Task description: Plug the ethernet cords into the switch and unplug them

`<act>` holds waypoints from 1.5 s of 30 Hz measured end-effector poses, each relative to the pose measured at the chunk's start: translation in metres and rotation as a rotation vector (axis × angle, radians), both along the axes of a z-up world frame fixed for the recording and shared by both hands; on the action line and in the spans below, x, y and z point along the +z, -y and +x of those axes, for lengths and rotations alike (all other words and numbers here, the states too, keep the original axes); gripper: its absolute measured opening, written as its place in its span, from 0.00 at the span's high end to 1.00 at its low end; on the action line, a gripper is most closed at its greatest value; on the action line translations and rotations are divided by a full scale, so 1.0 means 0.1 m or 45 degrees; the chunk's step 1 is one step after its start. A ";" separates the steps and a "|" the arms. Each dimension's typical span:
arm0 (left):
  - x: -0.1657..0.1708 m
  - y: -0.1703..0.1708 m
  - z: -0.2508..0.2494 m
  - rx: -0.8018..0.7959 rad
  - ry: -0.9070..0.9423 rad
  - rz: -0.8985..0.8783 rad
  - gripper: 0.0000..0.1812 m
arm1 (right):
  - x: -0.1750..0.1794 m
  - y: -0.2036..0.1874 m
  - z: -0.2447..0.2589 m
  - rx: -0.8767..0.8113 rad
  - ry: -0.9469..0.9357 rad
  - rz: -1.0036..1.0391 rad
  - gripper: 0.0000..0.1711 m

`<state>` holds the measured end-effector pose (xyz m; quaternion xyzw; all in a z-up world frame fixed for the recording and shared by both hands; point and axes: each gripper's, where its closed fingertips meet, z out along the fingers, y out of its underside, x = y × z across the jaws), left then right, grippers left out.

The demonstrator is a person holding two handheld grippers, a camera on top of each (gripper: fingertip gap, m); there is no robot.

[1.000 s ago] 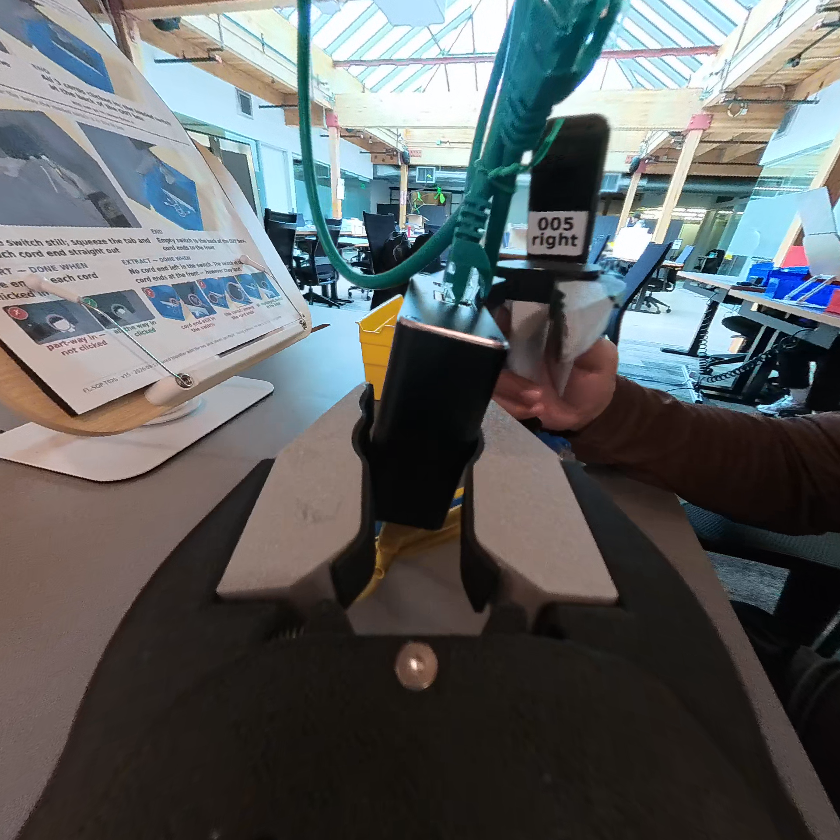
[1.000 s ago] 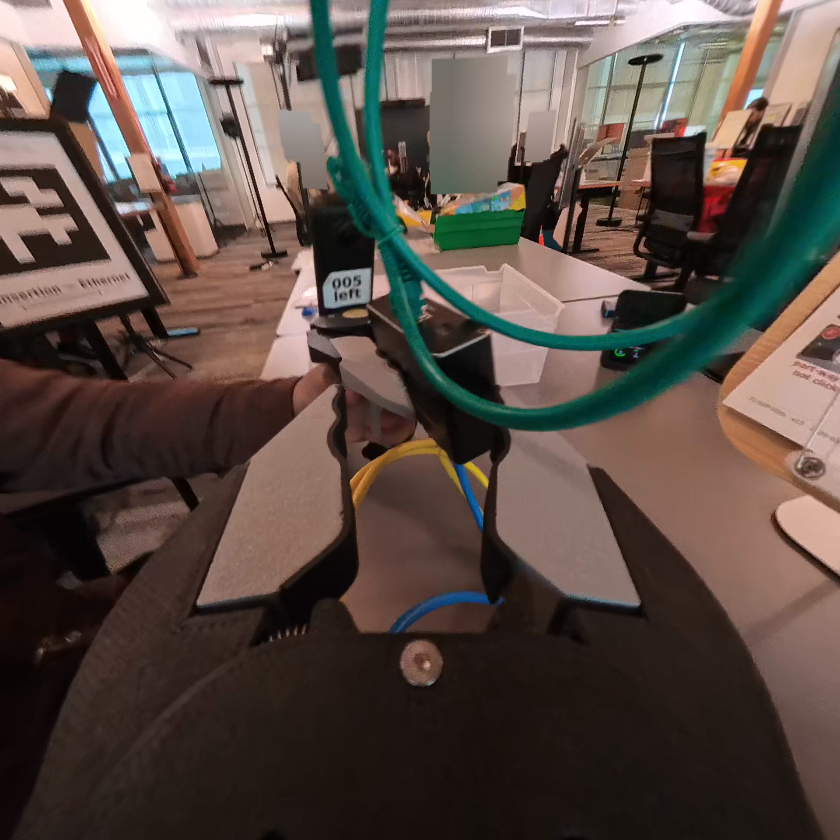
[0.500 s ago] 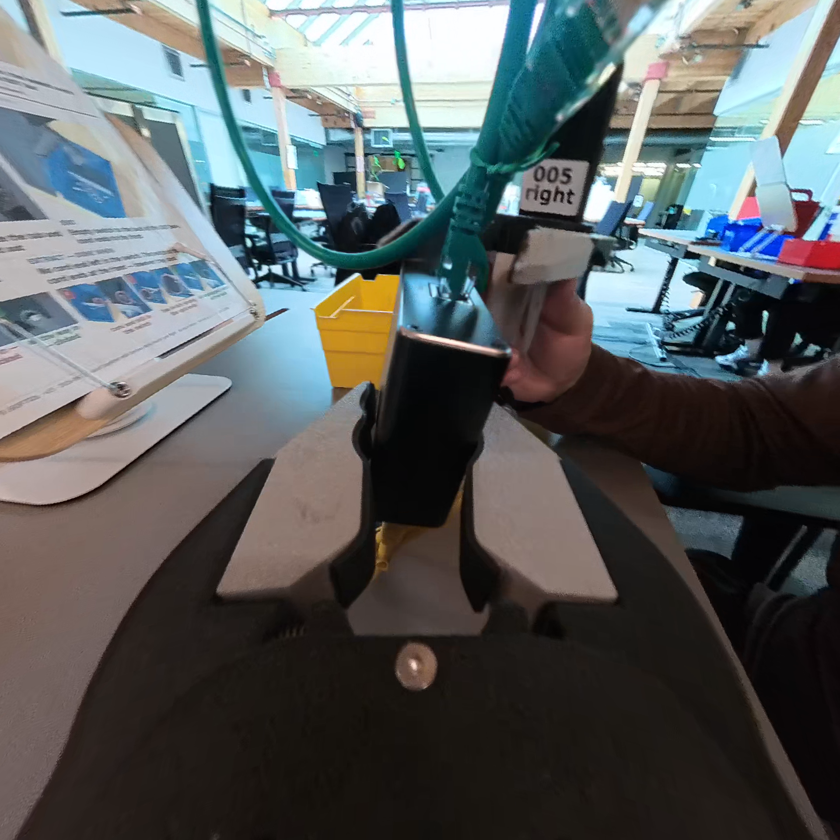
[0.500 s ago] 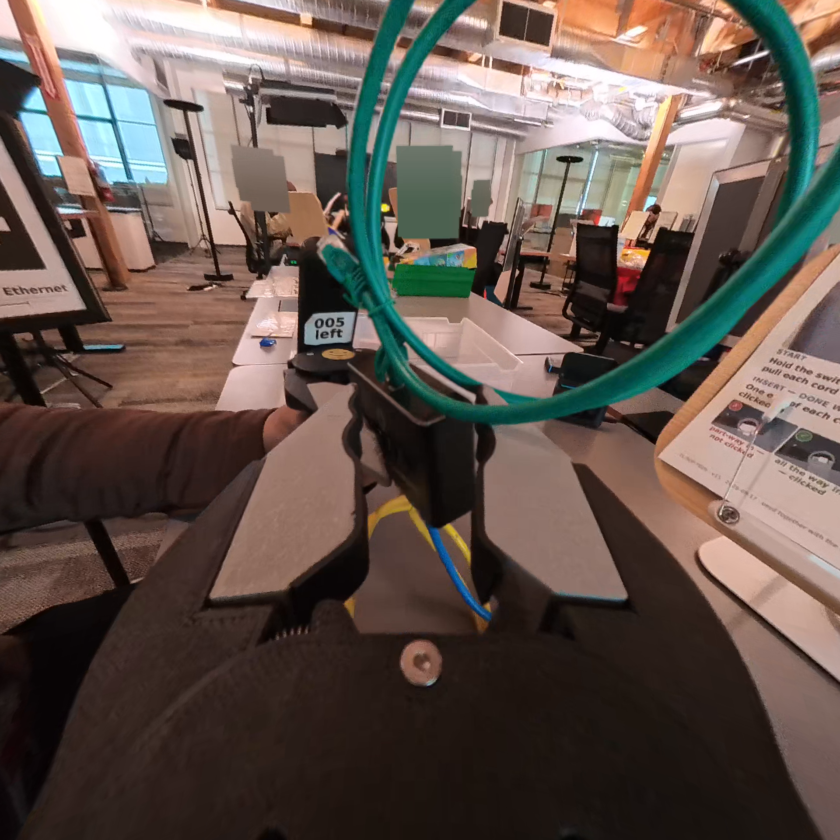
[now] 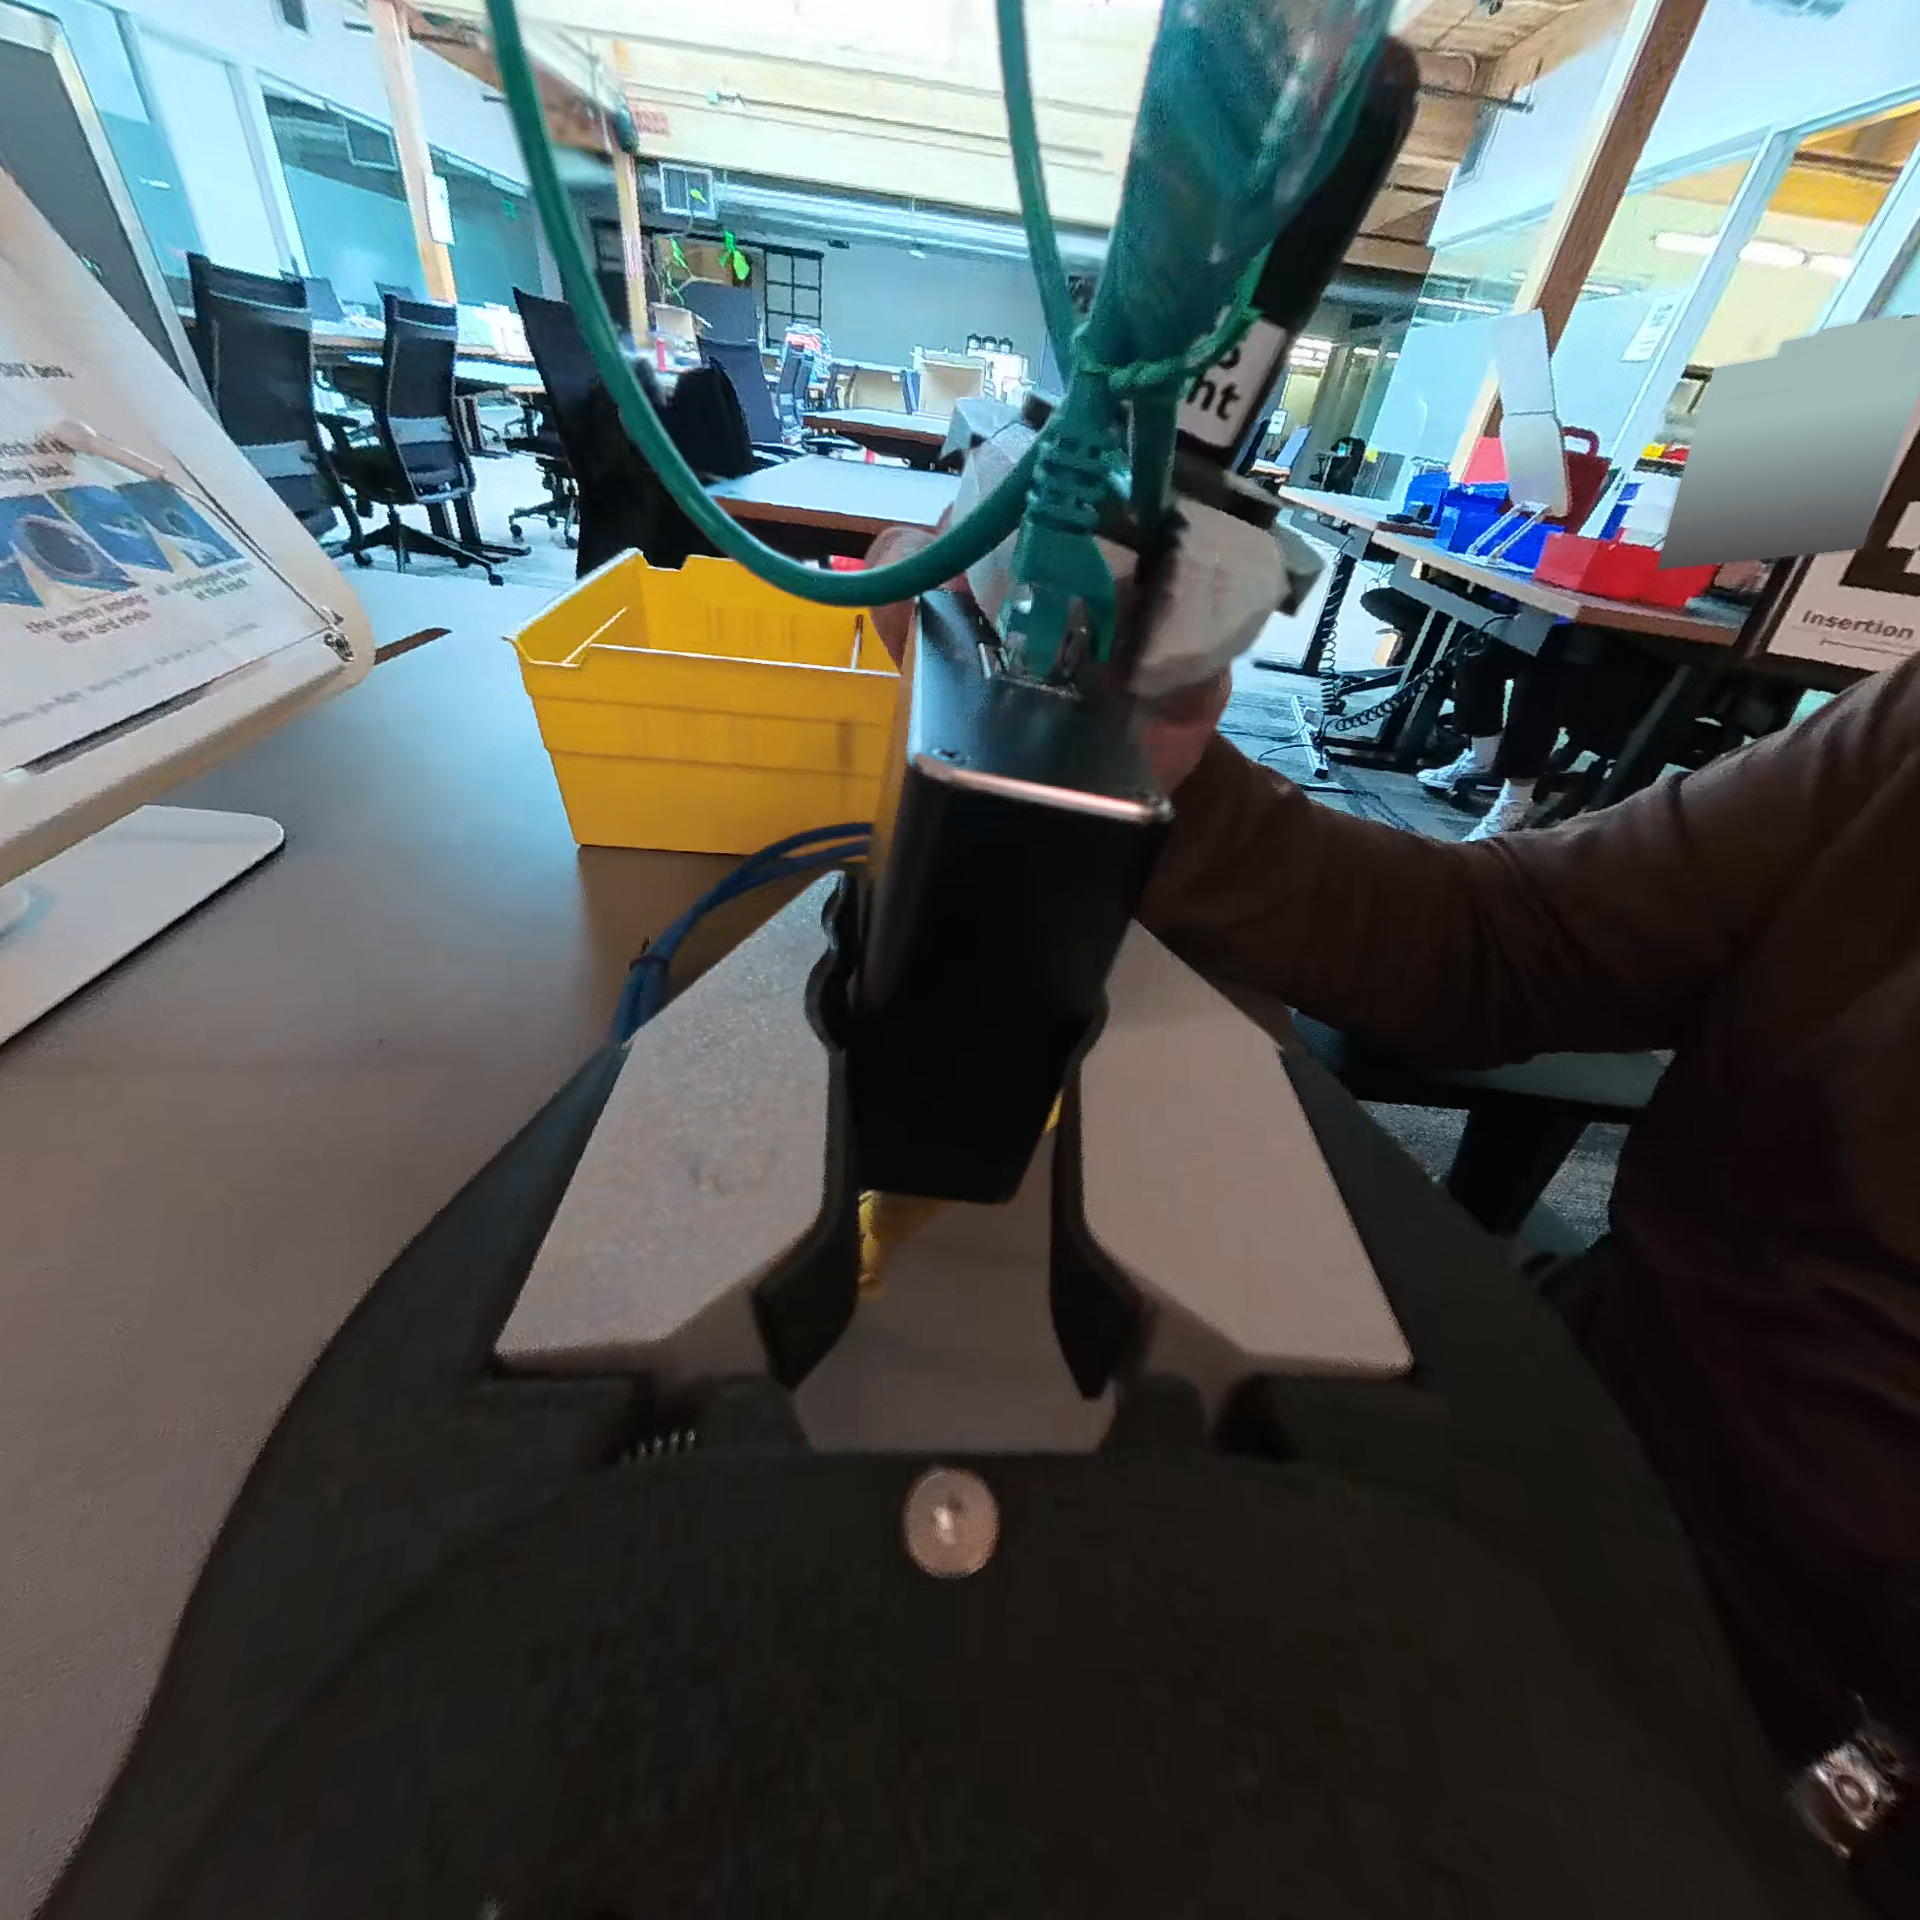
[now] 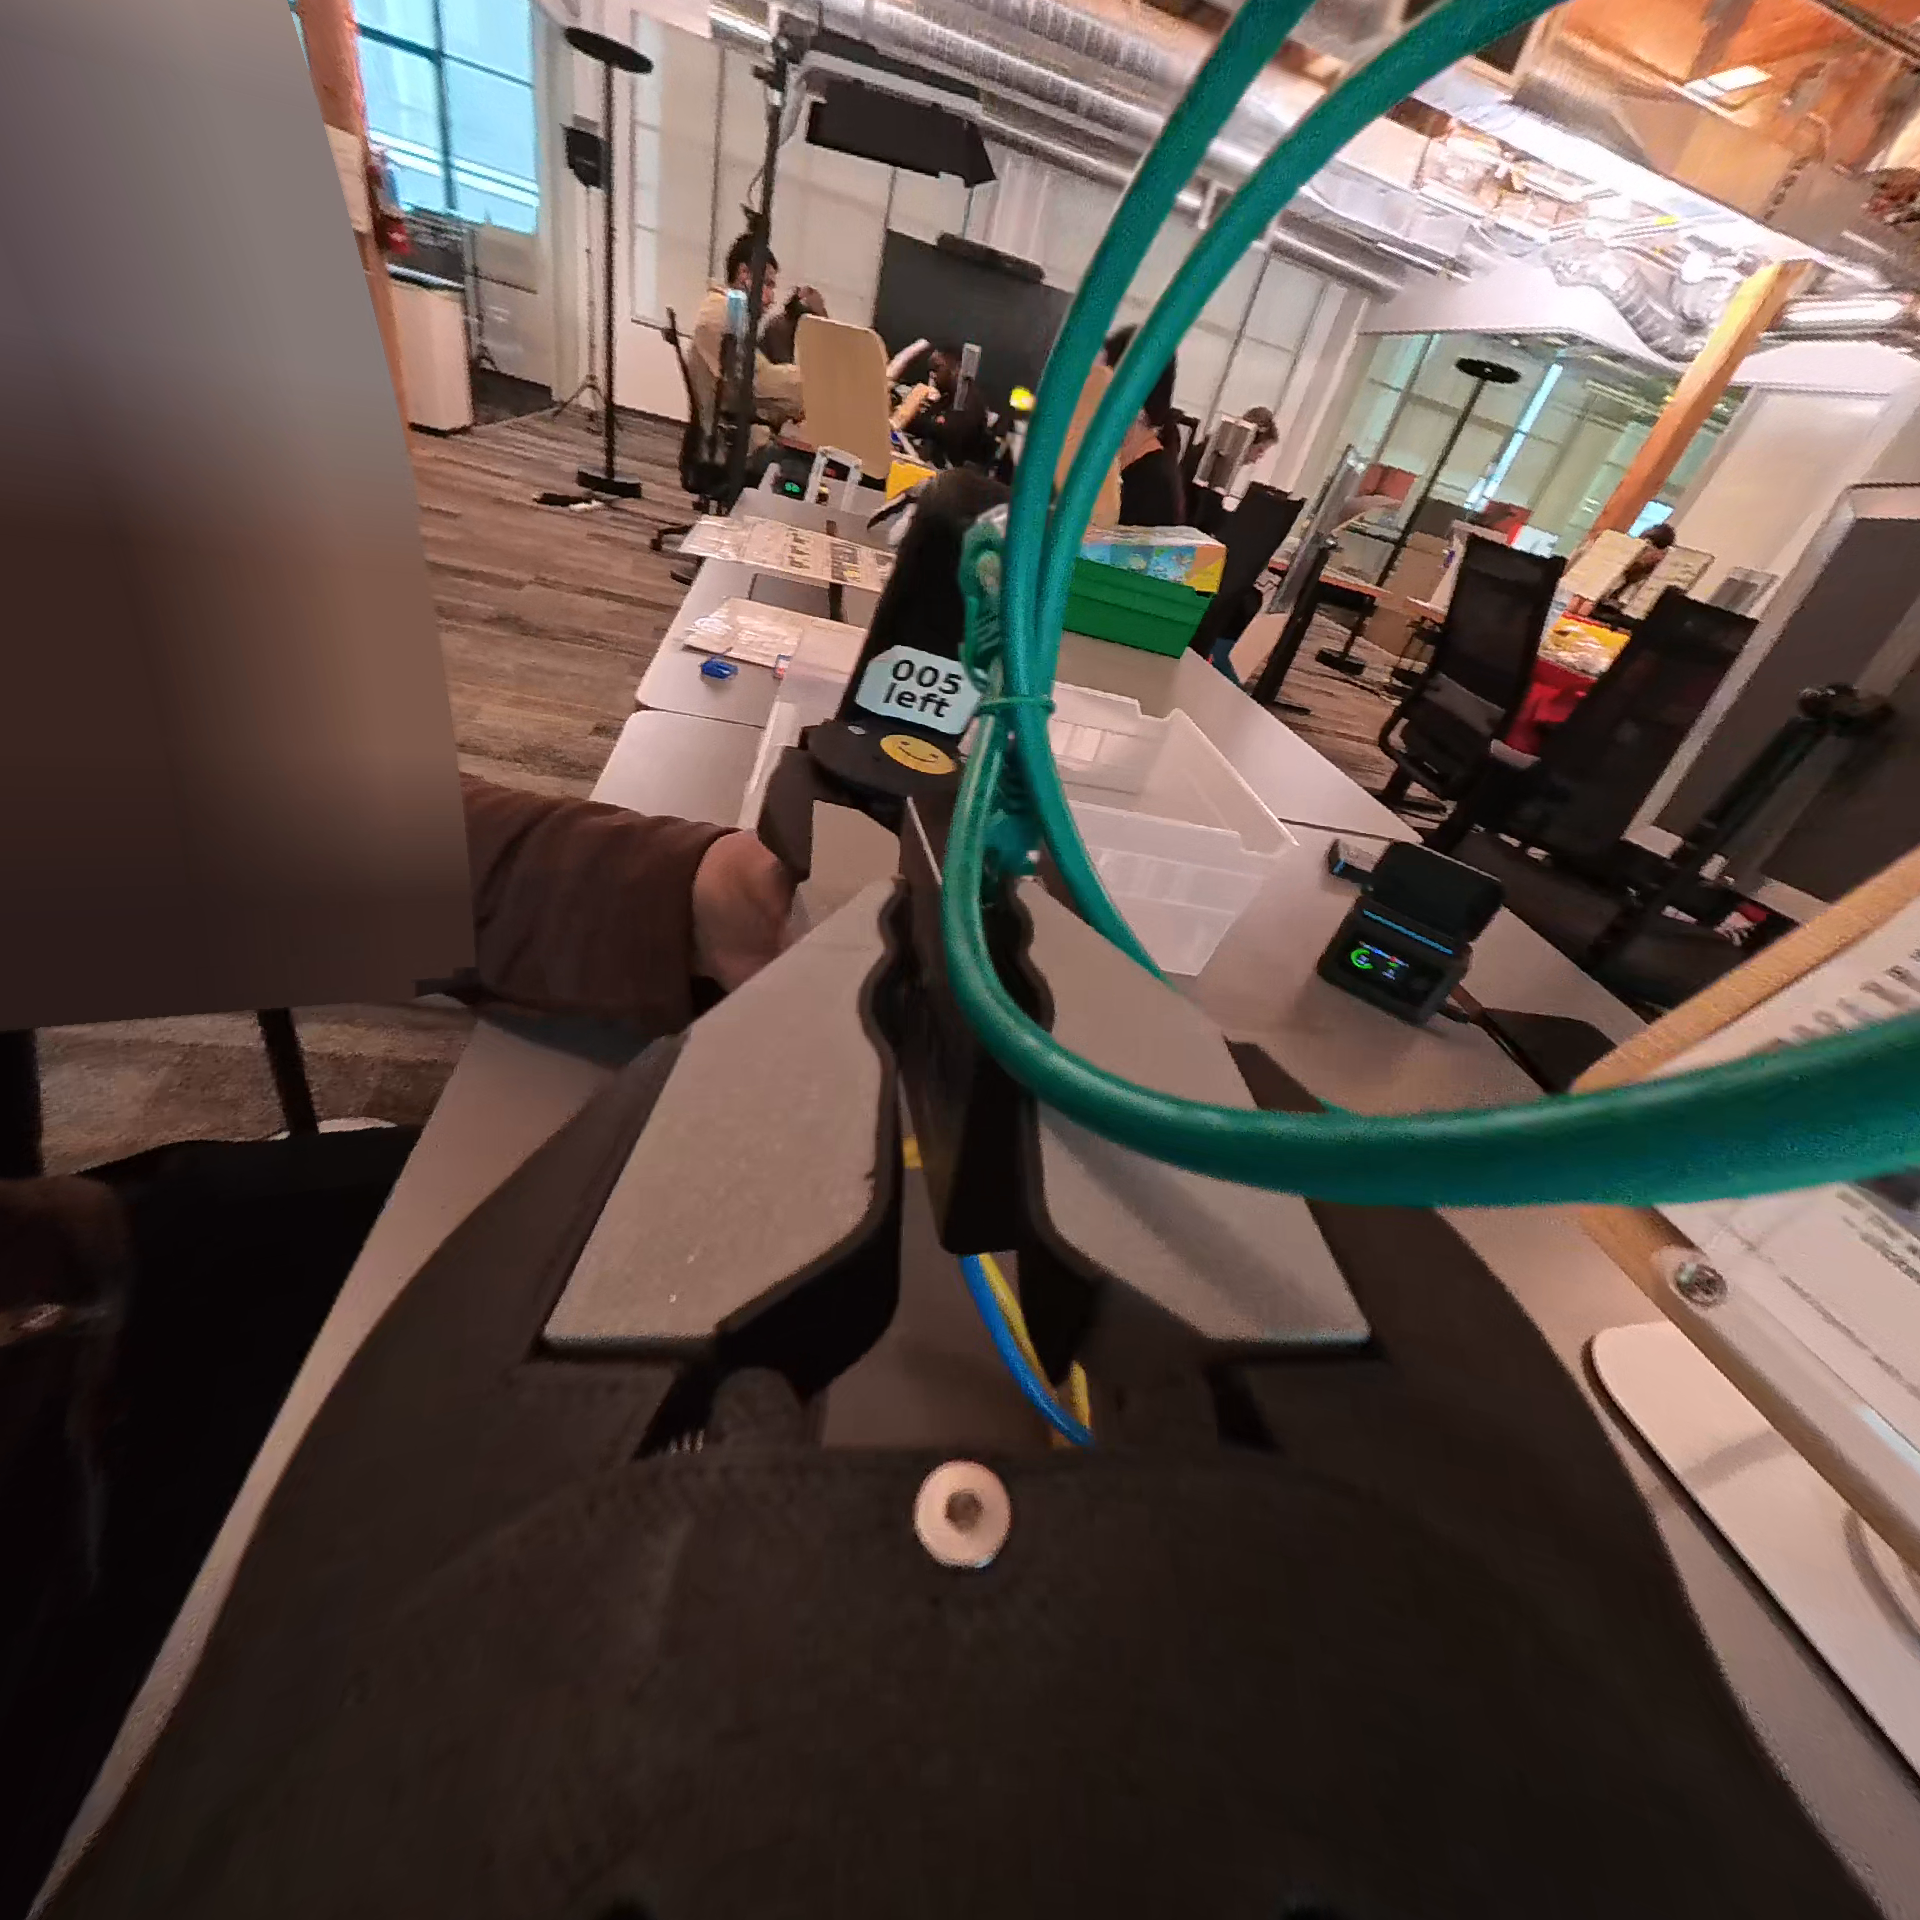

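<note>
Switch (image 5: 997,966), a rigid, light-looking black box lifted above the table (image 5: 312,935), sits clamped in both my left gripper (image 5: 951,1049) and right gripper (image 6: 961,1081), while the springy green cord (image 5: 1060,561), plugged in on top, is best grasped at its connector.

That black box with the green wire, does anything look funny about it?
Yes. The switch is off the table, tilted, pinched by both grippers. The green cord is plugged in on top, looping overhead.
</note>
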<state>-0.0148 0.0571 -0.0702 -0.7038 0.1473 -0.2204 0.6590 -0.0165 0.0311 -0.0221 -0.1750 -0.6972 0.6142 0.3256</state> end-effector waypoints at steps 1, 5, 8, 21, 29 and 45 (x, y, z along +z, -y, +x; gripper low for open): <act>0.00 0.00 0.00 0.001 -0.009 0.000 0.80 | 0.00 -0.01 -0.02 -0.018 0.001 0.002 0.97; 0.00 0.00 0.04 -0.026 0.002 -0.004 0.79 | 0.02 -0.05 -0.03 -0.043 -0.012 0.009 0.94; -0.01 0.00 0.06 -0.036 -0.010 -0.006 0.79 | 0.01 -0.08 -0.02 -0.042 -0.025 0.020 0.95; 0.01 0.01 0.02 -0.025 0.018 0.004 0.80 | 0.08 -0.07 -0.08 -0.117 -0.045 -0.012 0.91; 0.04 0.05 0.12 -0.097 0.028 0.014 0.80 | 0.10 0.04 0.05 -0.038 -0.038 -0.012 0.99; 0.03 0.03 0.09 -0.061 -0.005 0.011 0.80 | 0.06 -0.01 -0.01 -0.102 0.030 0.074 0.89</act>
